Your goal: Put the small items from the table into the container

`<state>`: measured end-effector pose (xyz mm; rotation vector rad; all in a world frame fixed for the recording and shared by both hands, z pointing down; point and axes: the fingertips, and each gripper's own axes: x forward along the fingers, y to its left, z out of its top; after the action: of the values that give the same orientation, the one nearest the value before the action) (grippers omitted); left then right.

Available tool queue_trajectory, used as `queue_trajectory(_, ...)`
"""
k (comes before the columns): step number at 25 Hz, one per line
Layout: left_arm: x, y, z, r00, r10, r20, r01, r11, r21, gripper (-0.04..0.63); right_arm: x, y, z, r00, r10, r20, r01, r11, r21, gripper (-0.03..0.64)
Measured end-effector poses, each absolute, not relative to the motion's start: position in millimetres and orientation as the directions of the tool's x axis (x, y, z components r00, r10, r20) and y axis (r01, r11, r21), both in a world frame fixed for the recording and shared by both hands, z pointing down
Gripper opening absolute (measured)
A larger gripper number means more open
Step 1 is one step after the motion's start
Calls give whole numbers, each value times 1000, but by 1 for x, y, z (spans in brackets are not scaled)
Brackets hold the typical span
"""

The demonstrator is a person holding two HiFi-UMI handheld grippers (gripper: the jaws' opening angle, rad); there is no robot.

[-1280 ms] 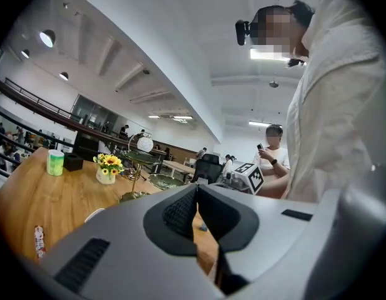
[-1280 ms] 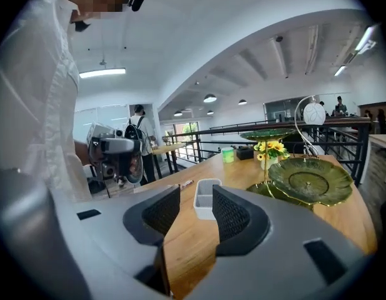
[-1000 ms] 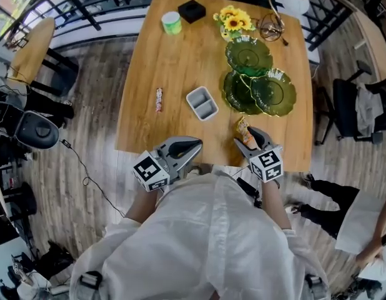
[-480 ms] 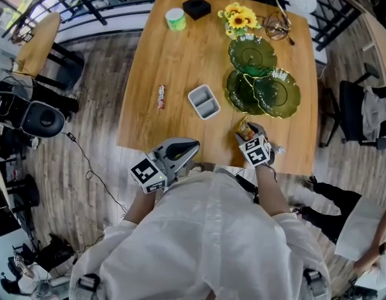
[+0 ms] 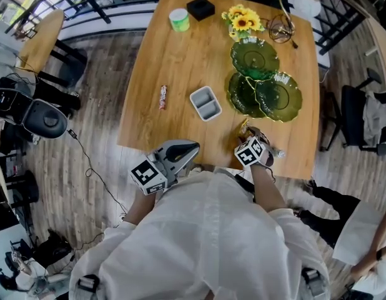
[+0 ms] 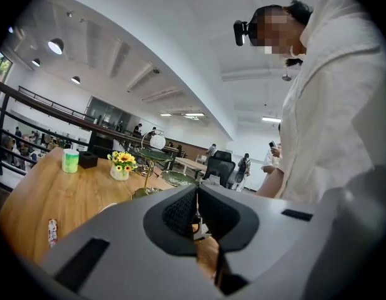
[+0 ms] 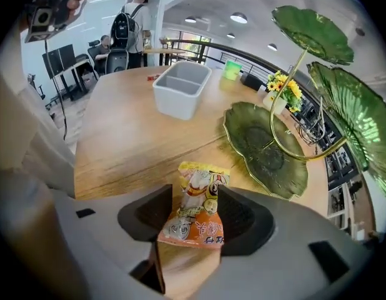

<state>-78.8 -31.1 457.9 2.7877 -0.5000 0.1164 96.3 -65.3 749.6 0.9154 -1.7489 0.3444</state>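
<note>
Orange plastic snack packet (image 7: pixel 193 230) pinched in right claw (image 7: pixel 194 200); next, probably lift it ahead-left to grey rectangular plastic container (image 7: pixel 180 87); left claw (image 6: pixel 196 212) closed, empty.

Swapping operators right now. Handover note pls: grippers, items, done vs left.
Left gripper: shut, empty, at the near table edge.
Right gripper: pointed down, orange snack packet between its jaws; can't tell if the pads press it.
Grey container: mid-table, looks empty. Candy stick lies to its left in the head view.
Done: nothing in the container.
Left: grip the packet, drop it in, then the candy stick.
</note>
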Motion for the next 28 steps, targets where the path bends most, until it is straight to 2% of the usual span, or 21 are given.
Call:
queue_trajectory(2, -78, -31, 457, 936, -327, 130, -351, -892, 284, 9, 102, -65, 752, -77, -407, 910, -706, 667, 238, 205)
queue_trajectory(5, -79, -31, 457, 936, -329, 126, -352, -891, 286, 8, 105, -69, 746, -48, -430, 901, -689, 668, 282, 124)
queue_trajectory(12, -77, -32, 458, 940, -319, 123, -342, -897, 282, 8, 109, -70, 737, -42, -465, 884, -696, 648, 308, 64)
queue_trajectory(20, -74, -32, 458, 945, -304, 120, -326, -903, 281, 9, 110, -75, 717, -44, -527, 849, -708, 616, 345, 48)
queue_trajectory(28, -70, -33, 456, 952, -288, 105, -306, -909, 282, 9, 93, -80, 640, -128, -657, 743, -737, 564, 372, 46)
